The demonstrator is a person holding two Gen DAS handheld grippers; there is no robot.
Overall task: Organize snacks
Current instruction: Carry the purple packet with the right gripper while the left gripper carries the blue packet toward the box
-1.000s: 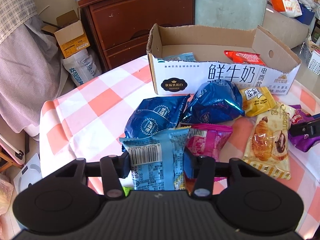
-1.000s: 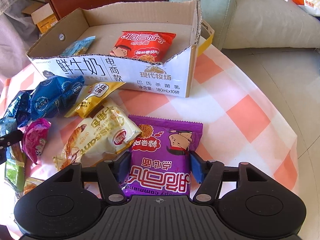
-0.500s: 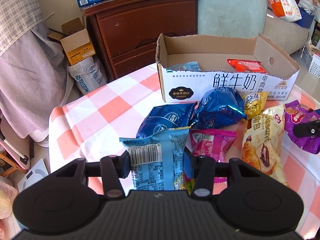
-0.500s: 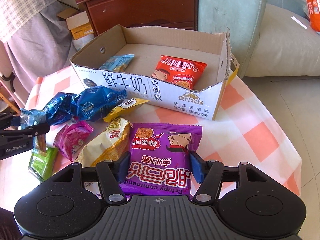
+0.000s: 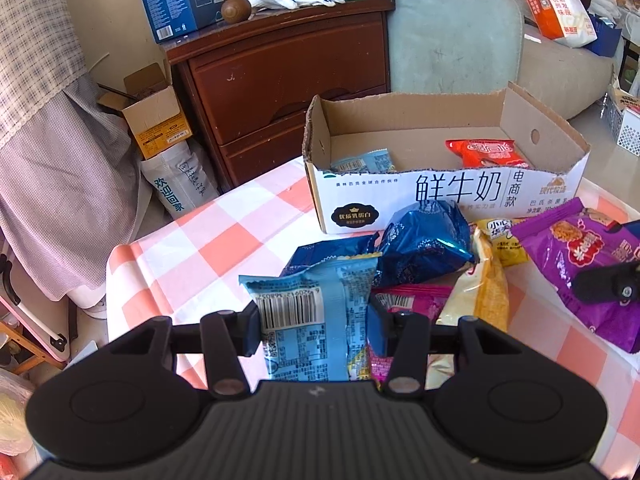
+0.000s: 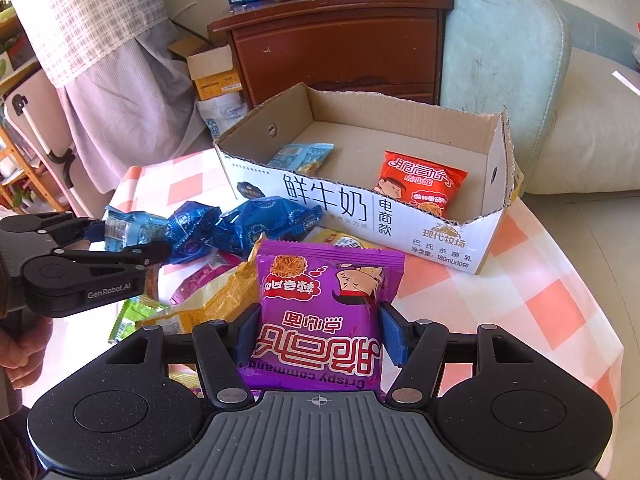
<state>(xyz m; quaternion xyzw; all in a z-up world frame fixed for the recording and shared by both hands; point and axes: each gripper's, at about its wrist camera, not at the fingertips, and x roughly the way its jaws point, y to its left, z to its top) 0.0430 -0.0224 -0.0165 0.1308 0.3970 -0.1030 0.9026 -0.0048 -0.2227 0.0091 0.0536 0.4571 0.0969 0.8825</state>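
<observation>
Crinkly pale-blue plastic snack packet [image 5: 308,320] sits pinched in our left gripper [image 5: 312,328], over the heap at the near left. Our right gripper [image 6: 318,334] clamps the glossy purple noodle packet [image 6: 324,312], raised before the open white cardboard box [image 6: 460,236] at the far side. Slick film could slip from either grip, we judge, or catch the box's torn rim.

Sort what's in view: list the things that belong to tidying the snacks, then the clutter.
Job: light blue packet in left gripper; purple packet in right gripper; milk box; red packet inside; dark blue packets; pink packet.

Clutter: dresser; gourd; orange bag.
</observation>
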